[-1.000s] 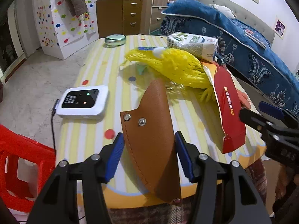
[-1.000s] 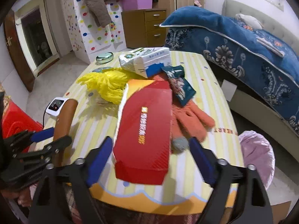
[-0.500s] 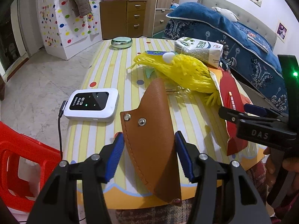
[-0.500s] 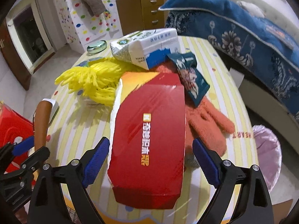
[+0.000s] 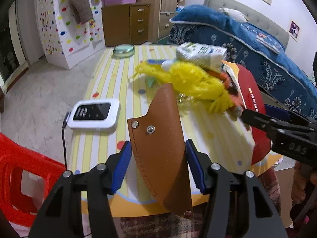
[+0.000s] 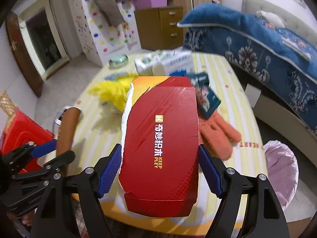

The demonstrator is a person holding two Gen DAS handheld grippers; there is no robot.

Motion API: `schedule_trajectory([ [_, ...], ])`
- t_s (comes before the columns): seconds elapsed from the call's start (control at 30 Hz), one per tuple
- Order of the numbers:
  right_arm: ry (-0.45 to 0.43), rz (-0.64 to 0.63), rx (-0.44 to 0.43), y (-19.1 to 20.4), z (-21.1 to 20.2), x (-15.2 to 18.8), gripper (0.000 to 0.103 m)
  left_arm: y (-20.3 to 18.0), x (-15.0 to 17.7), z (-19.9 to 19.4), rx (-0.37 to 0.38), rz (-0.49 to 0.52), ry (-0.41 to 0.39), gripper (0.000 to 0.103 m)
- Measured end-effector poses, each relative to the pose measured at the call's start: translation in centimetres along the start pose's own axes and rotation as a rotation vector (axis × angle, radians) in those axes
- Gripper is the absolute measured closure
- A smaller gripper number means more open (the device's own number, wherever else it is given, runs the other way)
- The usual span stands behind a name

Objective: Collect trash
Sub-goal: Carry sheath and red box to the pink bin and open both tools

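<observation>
1. Left gripper (image 5: 158,166): our blue fingers (image 5: 122,164) pinch a brown leather sheath (image 5: 160,148), which stands up between them with its tip pointing away, over the near edge of the bench (image 5: 111,75).

2. Right gripper (image 6: 159,171): our jaws have just been closing, and the red box (image 6: 161,138) sits between them. Both blue fingers (image 6: 110,173) touch its long sides, and its near end overhangs the near edge of the bench.

3. White device (image 5: 95,116): flat on the bench, left of the red box, beyond the sheath, with a black cable running from its left side over the bench edge.

4. Orange glove (image 6: 220,130): flat on the bench, touching the right side of the red box.

5. Dark teal packet (image 6: 207,99): just beyond the glove, against the far right corner of the red box.

6. Yellow fringed bundle (image 5: 194,81): on the bench just beyond the far left corner of the red box.

7. White carton (image 5: 202,54): beyond the red box, just behind the yellow bundle.

8. Round green tin (image 5: 123,49): near the far edge of the bench, well apart from the red box.

9. Pink-lined bin (image 6: 281,166): on the floor, to the right of the red box and below bench level.
</observation>
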State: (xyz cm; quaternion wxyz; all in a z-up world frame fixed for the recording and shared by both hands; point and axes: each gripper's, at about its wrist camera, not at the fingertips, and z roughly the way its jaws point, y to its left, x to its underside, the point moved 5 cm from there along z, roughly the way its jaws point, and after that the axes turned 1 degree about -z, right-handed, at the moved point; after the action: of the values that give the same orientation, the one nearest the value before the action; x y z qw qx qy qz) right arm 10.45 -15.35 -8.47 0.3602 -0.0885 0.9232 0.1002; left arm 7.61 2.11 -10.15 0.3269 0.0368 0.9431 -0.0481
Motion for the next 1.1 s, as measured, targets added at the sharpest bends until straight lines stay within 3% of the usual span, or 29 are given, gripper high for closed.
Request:
schedule_trajectory([
  [0.17,-0.026,0.034,0.011,-1.6,-2.5,0.2,0.027,-2.1,-0.9,-1.6,0.045,0.041,-0.055,0.049],
  [0.47,-0.049,0.122,0.084,-6.0,-5.5,2.1,0.027,-7.3,-1.9,-1.3,0.117,0.138,-0.071,0.049],
  [0.8,-0.097,0.239,0.208,-13.4,-9.2,4.4,0.027,-16.4,-2.3,0.2,0.233,0.279,-0.055,0.049],
  [1.1,-0.081,0.343,0.354,-20.9,-10.8,6.9,0.027,-25.1,-2.7,2.6,0.325,0.405,-0.037,0.049],
])
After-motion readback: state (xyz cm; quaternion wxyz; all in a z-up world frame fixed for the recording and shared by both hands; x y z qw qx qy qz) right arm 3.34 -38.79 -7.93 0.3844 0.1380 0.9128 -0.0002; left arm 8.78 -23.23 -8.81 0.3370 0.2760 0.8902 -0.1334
